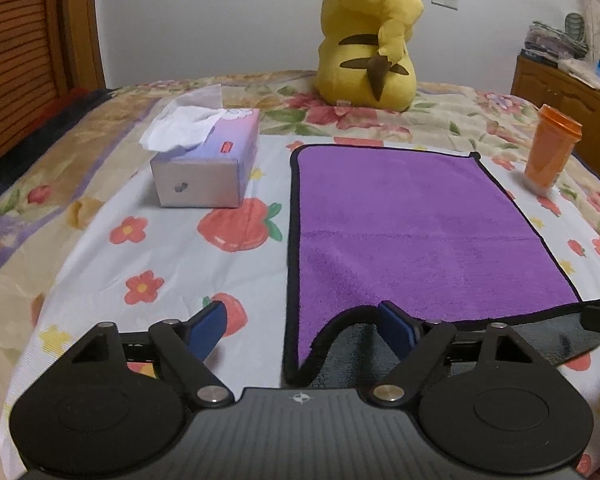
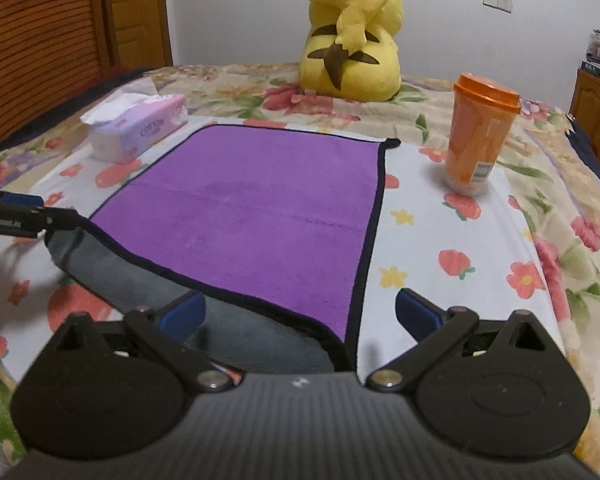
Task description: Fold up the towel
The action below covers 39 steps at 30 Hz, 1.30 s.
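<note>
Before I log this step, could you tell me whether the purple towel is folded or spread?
Mostly spread: the towel lies flat, its near edge lifted, showing the grey underside.

Left gripper (image 1: 302, 326): black linkage arms, blue finger pads (image 1: 210, 330), silver pivot screws.
Right gripper (image 2: 300, 314): same build, ribbed grey housing.

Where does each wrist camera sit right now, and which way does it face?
Left wrist: low at the near left corner of the towel, facing the yellow plush; the open left gripper shows below.
Right wrist: low at the near right corner, facing likewise; the open right gripper shows below.
Shared: towel, yellow plush, tissue box, orange cup; each catches the other gripper at its edge.
</note>
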### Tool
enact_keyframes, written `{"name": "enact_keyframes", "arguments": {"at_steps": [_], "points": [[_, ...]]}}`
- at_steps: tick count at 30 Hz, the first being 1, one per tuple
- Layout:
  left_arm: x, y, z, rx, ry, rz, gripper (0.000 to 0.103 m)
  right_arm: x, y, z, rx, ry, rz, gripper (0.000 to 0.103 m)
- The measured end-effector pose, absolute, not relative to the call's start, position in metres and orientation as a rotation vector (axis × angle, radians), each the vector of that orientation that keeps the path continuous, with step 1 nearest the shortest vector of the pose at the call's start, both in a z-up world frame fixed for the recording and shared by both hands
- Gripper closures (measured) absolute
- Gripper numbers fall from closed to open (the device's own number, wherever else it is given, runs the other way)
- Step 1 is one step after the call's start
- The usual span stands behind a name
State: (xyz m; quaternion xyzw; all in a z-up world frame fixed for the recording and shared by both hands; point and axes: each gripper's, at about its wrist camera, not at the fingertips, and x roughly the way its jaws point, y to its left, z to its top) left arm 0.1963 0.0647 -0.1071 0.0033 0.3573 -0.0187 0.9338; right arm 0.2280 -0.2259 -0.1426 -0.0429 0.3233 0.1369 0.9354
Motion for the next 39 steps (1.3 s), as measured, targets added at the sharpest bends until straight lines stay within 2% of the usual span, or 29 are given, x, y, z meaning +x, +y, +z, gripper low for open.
{"name": "enact_keyframes", "arguments": {"at_steps": [2,5,12,17,24,31,33,38,39], "points": [[0.197,0.065,-0.108,0.005,0.74,-0.043,0.021,0.231,-0.227,-0.145,-0.086,0.675,0.28,0.013],[0.199,0.065,-0.11,-0.001,0.758,-0.052,0.025,0.232,-0.226,-0.147,-0.084,0.687,0.285,0.013],[0.2,0.064,-0.115,-0.012,0.806,-0.1,0.046,0.234,-0.23,-0.148,-0.049,0.727,0.303,0.024],[0.2,0.06,-0.119,0.001,0.832,-0.12,0.052,0.235,-0.232,-0.149,-0.025,0.755,0.313,0.029],[0.199,0.056,-0.119,0.005,0.843,-0.133,0.062,0.236,-0.234,-0.152,-0.005,0.817,0.33,0.043],[0.198,0.053,-0.12,0.018,0.845,-0.152,0.073,0.236,-0.236,-0.151,0.001,0.848,0.336,0.051],[0.198,0.053,-0.12,0.02,0.845,-0.157,0.081,0.236,-0.237,-0.151,-0.007,0.854,0.334,0.057],[0.197,0.052,-0.12,0.025,0.84,-0.166,0.09,0.237,-0.24,-0.151,-0.028,0.86,0.33,0.082],[0.197,0.051,-0.119,0.025,0.837,-0.168,0.092,0.237,-0.24,-0.151,-0.029,0.862,0.331,0.083]]}}
